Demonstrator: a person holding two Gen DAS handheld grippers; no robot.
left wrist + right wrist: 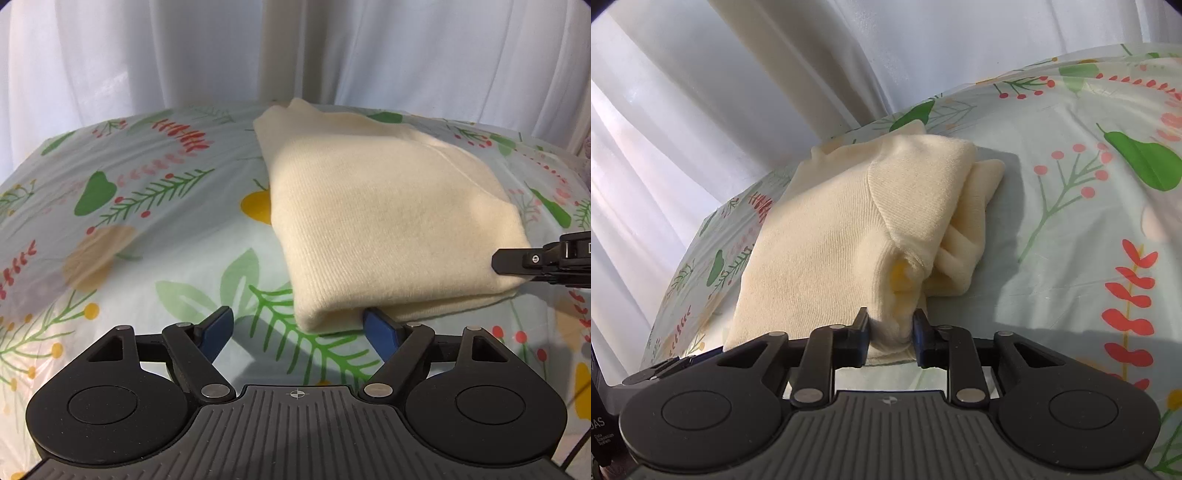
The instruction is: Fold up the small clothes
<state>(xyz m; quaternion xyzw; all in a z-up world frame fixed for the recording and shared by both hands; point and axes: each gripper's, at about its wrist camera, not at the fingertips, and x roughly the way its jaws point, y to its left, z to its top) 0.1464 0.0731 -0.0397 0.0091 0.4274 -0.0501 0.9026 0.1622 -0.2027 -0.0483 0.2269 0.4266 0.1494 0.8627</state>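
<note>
Two hand-held grippers work at one folded cream knit garment (388,221) that lies on a cloth-covered table.

Nearest in the left wrist view, the left gripper (299,328) has its jaws spread wide. Its blue pads (218,328) press on nothing: the left pad stands clear over the tablecloth, and the right pad sits just at the near folded edge of the garment, its tip tucked under or against that edge; which of the two cannot be told. Nothing is held.

Nearest in the right wrist view, the right gripper (891,334) has its jaws drawn close together. A bunched near corner of the garment (849,236) is pinched between the two pads, and the fabric puckers into creases just beyond the pinch. In the left wrist view the right gripper (496,260) enters from the right edge, its black finger tip at the garment's right corner.

Beyond the grippers, the garment lies folded in several layers, fine ribbed knit uppermost, with looser folds stacked along its right side in the right wrist view. It rests toward the far side of the tablecloth (147,221), a pale sheet printed with green leaves, red sprigs and yellow shapes.

Farthest back, white curtains (147,55) hang in vertical folds behind the table.
</note>
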